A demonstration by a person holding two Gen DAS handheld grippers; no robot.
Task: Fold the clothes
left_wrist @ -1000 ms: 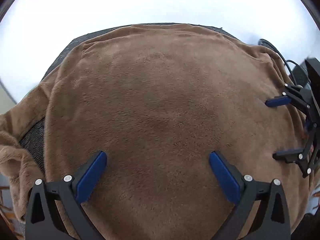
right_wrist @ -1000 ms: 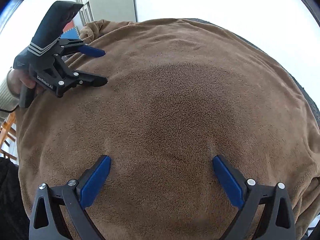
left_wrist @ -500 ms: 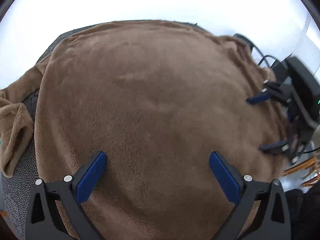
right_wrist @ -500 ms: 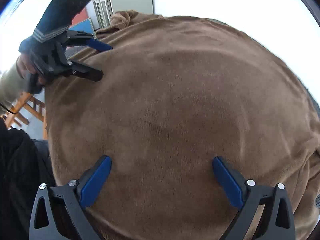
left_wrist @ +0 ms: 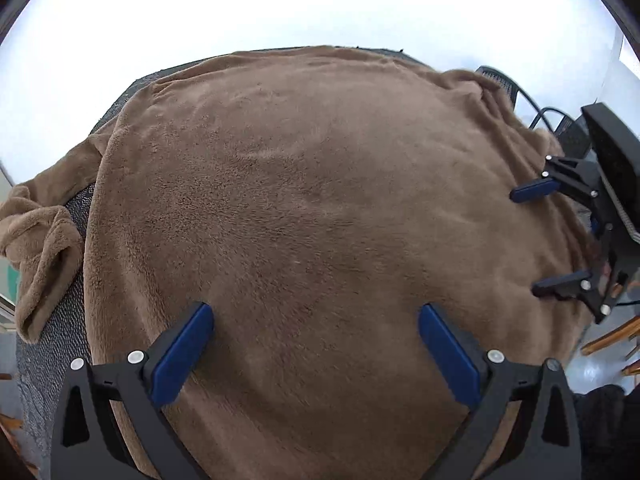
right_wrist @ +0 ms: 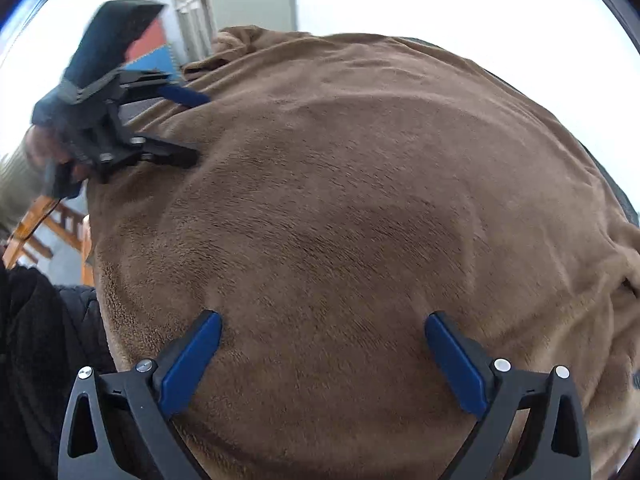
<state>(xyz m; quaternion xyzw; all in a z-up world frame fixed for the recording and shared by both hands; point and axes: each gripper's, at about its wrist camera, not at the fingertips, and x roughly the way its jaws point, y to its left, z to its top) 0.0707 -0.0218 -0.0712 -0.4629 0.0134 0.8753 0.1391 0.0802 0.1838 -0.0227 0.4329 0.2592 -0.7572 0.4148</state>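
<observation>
A brown fleece garment (left_wrist: 312, 184) lies spread flat and fills both views. One sleeve (left_wrist: 40, 236) is bunched at the left, off the main body. My left gripper (left_wrist: 316, 316) is open just above the fleece with nothing between its fingers; in the right wrist view the left gripper (right_wrist: 198, 128) shows at the garment's (right_wrist: 360, 200) far left edge, held by a hand (right_wrist: 36, 148). My right gripper (right_wrist: 323, 320) is open low over the fleece and holds nothing. In the left wrist view the right gripper (left_wrist: 526, 242) stands over the garment's right edge.
A dark grey textured surface (left_wrist: 56, 320) lies under the garment. Dark clothing (right_wrist: 32, 340) and an orange wooden frame (right_wrist: 40, 232) sit at the left of the right wrist view. Black cables (left_wrist: 536, 112) run behind the garment's right corner. White wall behind.
Both views have shifted back and sideways over the garment; the bunched sleeve and the garment's near-left edge have come into view. Both grippers stay open and hold nothing.
</observation>
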